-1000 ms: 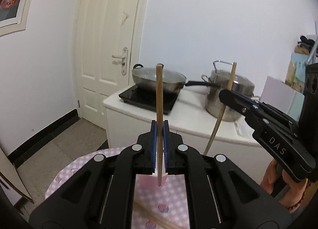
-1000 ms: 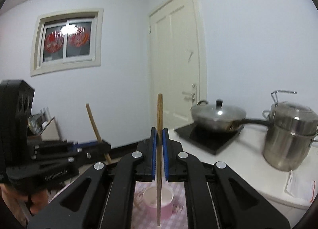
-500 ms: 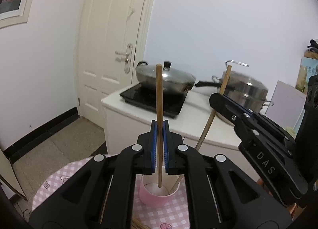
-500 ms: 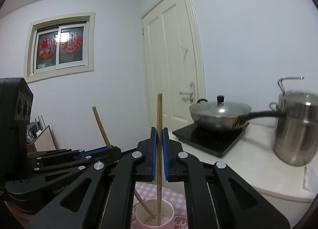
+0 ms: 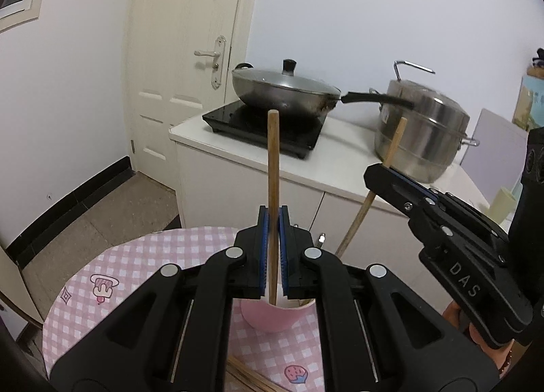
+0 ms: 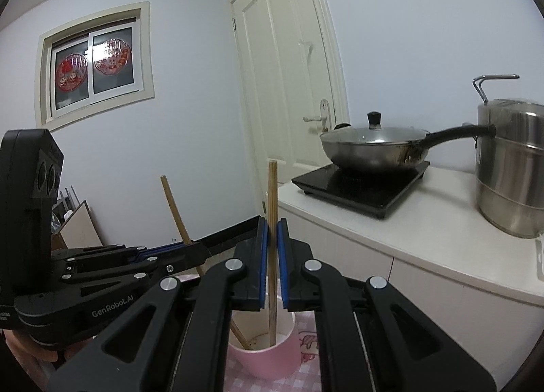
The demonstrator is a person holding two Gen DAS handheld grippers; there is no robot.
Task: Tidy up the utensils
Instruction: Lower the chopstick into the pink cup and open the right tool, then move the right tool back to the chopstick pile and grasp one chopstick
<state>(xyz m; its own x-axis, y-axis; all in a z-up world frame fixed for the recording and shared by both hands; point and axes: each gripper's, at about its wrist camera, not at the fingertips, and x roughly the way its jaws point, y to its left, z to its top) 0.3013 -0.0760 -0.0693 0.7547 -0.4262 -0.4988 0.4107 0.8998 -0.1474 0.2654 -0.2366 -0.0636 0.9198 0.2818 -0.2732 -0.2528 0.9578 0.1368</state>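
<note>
A home kitchen: a lidded wok (image 5: pixel 284 92) sits on a black induction hob (image 5: pixel 261 126) beside a steel steamer pot (image 5: pixel 421 137) on a white cabinet top (image 5: pixel 343 167) (a panelled door (image 5: pixel 190 52) stands just left). Nearer, a pink checked cloth (image 5: pixel 136 273) covers the table.

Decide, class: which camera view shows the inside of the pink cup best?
The right wrist view. There the pink cup's open mouth faces the camera, with both chopstick ends visibly inside it. In the left wrist view the same cup sits mostly behind the left gripper, showing only its outer wall and part of its rim.
</note>
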